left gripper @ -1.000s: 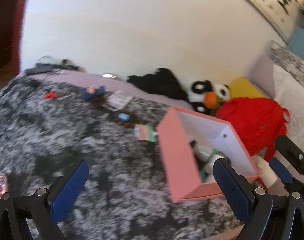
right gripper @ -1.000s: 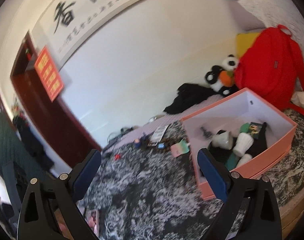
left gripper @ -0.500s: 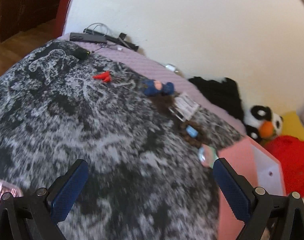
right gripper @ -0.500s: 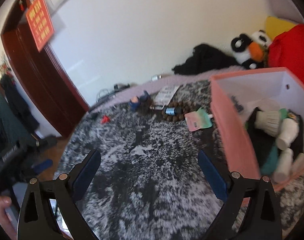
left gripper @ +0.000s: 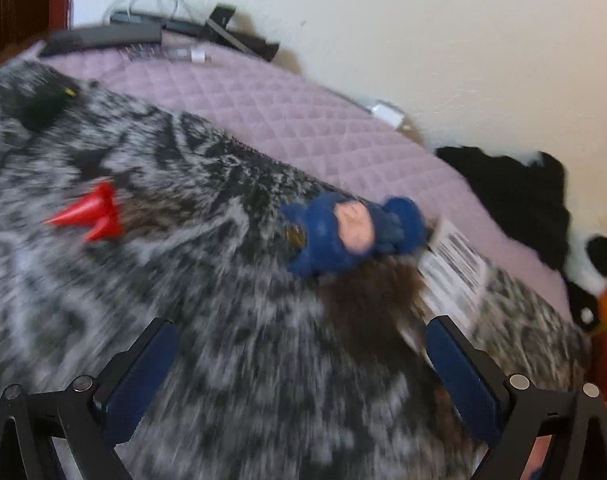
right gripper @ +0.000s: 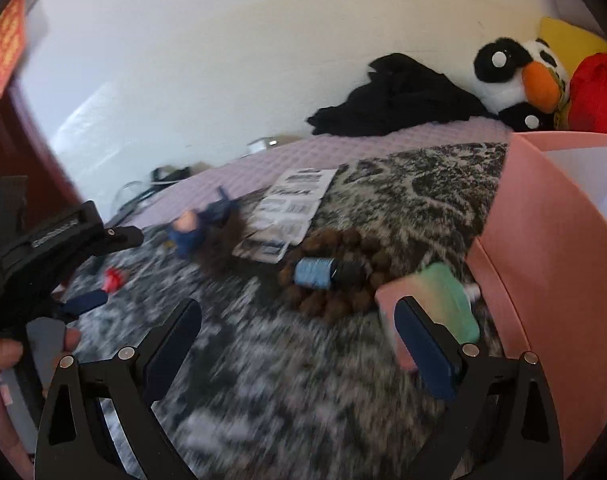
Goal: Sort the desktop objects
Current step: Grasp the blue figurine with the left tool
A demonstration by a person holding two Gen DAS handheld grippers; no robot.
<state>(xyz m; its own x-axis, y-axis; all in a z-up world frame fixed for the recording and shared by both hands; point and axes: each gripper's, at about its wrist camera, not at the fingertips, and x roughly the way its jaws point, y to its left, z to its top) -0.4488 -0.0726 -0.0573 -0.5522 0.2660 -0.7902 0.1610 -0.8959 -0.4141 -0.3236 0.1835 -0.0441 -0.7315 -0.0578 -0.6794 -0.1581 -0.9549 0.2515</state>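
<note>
My left gripper (left gripper: 299, 364) is open and empty, low over the black-and-white fur blanket (left gripper: 207, 380). Just ahead of it lies a small blue figure (left gripper: 343, 232) with a brown tuft (left gripper: 367, 300) beside it, and a red pointed piece (left gripper: 89, 214) further left. My right gripper (right gripper: 295, 340) is open and empty too. Ahead of it sit a brown bead bracelet (right gripper: 335, 296) with a blue-and-black small bottle (right gripper: 323, 272) on it, and a pink-green pouch (right gripper: 431, 304) against the pink box (right gripper: 543, 272). The left gripper (right gripper: 83, 300) shows at the left of the right wrist view.
A printed paper sheet (right gripper: 291, 204) lies between the figure and the bracelet. Black clothing (right gripper: 395, 100), a panda plush (right gripper: 515, 76) and a red backpack (right gripper: 599, 88) line the wall. Cables and black devices (left gripper: 143, 28) lie at the far left on the purple quilt (left gripper: 283, 120).
Both grippers have dropped lower and moved forward toward the small objects; the blue figure and the bracelet now look much closer. The left gripper swung away from the pink box.
</note>
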